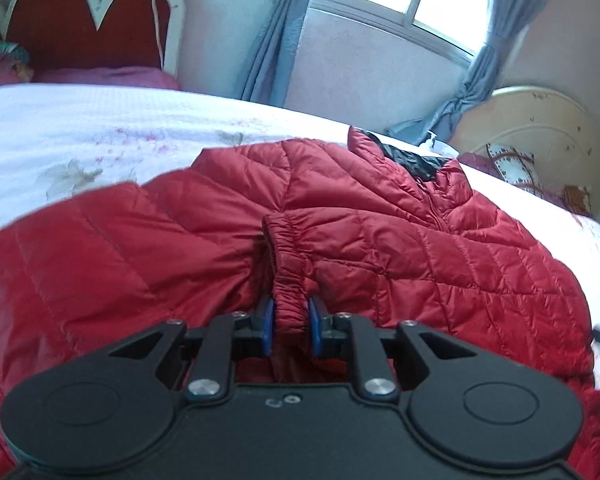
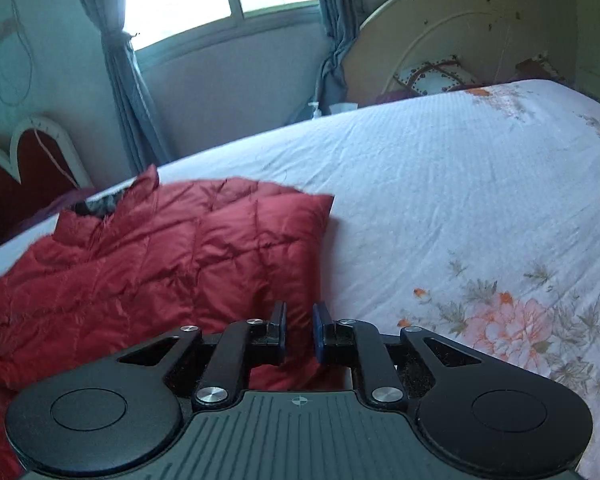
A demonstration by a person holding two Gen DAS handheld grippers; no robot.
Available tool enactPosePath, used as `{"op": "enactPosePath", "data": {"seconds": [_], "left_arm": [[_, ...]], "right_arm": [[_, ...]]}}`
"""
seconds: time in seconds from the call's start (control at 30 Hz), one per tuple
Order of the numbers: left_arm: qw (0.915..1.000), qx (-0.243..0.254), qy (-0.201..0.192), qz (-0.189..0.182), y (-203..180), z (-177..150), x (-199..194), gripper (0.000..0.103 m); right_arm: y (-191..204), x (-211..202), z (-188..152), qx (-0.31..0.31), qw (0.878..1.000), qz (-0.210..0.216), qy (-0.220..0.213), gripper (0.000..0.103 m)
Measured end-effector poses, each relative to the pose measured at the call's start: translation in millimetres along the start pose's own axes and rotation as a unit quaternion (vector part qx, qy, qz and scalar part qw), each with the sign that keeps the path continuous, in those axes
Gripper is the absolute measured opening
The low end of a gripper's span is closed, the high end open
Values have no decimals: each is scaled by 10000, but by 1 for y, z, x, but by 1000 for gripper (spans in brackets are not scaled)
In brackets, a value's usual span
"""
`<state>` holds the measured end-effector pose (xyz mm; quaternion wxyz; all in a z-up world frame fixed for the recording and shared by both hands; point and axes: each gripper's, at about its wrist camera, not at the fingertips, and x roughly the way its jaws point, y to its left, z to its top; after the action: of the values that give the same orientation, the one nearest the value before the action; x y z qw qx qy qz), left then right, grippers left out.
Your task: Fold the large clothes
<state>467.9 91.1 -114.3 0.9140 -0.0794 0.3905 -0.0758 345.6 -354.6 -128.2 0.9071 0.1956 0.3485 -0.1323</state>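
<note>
A red quilted down jacket (image 1: pixel 380 232) lies spread on a white floral bedspread (image 1: pixel 100 132), its dark-lined collar (image 1: pixel 412 160) at the far side. My left gripper (image 1: pixel 291 320) is shut on the elastic cuff (image 1: pixel 288 264) of a sleeve that lies across the jacket's body; the blue pads press on the cuff from both sides. In the right wrist view the jacket (image 2: pixel 160 248) fills the left half. My right gripper (image 2: pixel 300 322) sits at the jacket's right side edge, jaws nearly together with red fabric pinched between the pads.
The bedspread (image 2: pixel 460 184) stretches bare to the right of the jacket. A red headboard with a white frame (image 1: pixel 92 28) stands at one end and a cream round headboard (image 2: pixel 460 36) with cushions at the other. A window with blue curtains (image 1: pixel 276 40) is behind the bed.
</note>
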Motion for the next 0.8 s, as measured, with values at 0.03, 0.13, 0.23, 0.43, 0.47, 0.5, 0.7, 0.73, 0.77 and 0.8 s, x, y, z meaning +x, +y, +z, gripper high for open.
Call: {"op": "enactPosePath", "data": {"seconds": [0.03, 0.13, 0.23, 0.43, 0.47, 0.5, 0.7, 0.73, 0.77, 0.8], "left_arm": [[10000, 37, -73, 35, 0, 2, -2, 40], [9995, 59, -301, -75, 1, 13, -2, 78], [9996, 186, -182, -86, -4, 25, 14, 62], [9984, 550, 21, 116, -13, 24, 40, 24], [9983, 557, 9, 140, -12, 23, 40, 23], [9984, 545, 16, 133, -11, 22, 41, 23], [9984, 550, 30, 131, -9, 19, 45, 23], [9981, 596, 43, 141, -10, 20, 45, 23], [9978, 643, 58, 144, -11, 21, 44, 23], [9976, 667, 69, 151, -11, 22, 42, 24]], "right_arm": [[-4, 0, 4, 72, 9999, -28, -101, 13], [-14, 11, 24, 306, 9995, 24, -108, 14], [-20, 29, 44, 403, 9991, 133, -78, 14], [-1, 63, 56, -347, 9988, 313, 151, 14], [4, 73, 51, -568, 9978, 217, 277, 13], [4, 80, 47, -709, 9967, 71, 379, 13], [0, 91, 42, -853, 9952, -228, 422, 13], [0, 90, 42, -857, 9952, -229, 424, 13], [0, 88, 43, -872, 9950, -233, 426, 13], [0, 86, 44, -874, 9950, -241, 417, 14]]}}
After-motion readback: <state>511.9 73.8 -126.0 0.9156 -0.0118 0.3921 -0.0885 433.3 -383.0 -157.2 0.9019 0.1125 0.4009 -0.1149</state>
